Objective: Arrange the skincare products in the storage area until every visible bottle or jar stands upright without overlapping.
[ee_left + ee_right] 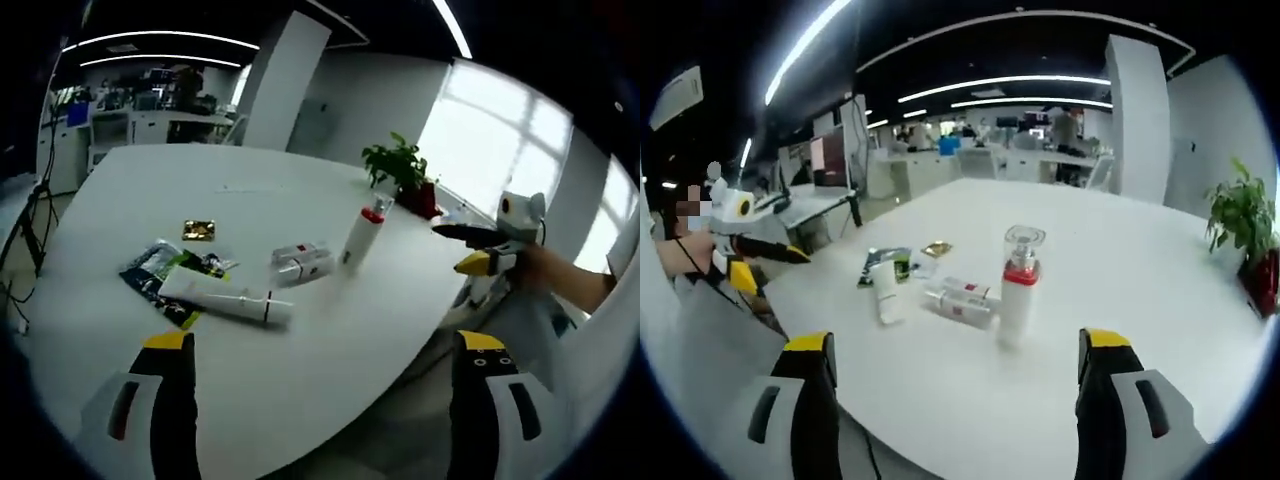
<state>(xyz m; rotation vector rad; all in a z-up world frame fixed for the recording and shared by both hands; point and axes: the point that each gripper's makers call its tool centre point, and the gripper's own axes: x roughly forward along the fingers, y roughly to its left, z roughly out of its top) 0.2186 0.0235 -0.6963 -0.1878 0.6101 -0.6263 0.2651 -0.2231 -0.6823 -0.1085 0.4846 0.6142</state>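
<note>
In the left gripper view my left gripper (325,400) hung spread and empty at the near edge of the white table (330,340), well short of the products — I judged it was lining up. The tube (225,297) lay flat over dark sachets (160,268), the small bottle (300,263) lay beside it, and the tall pump bottle (362,233) stood upright. Labels were too small to read.

In the right gripper view my right gripper (955,405) was spread too, holding nothing, facing the pump bottle (1018,285) — the lying bottle (960,300) sat partly behind it.
</note>
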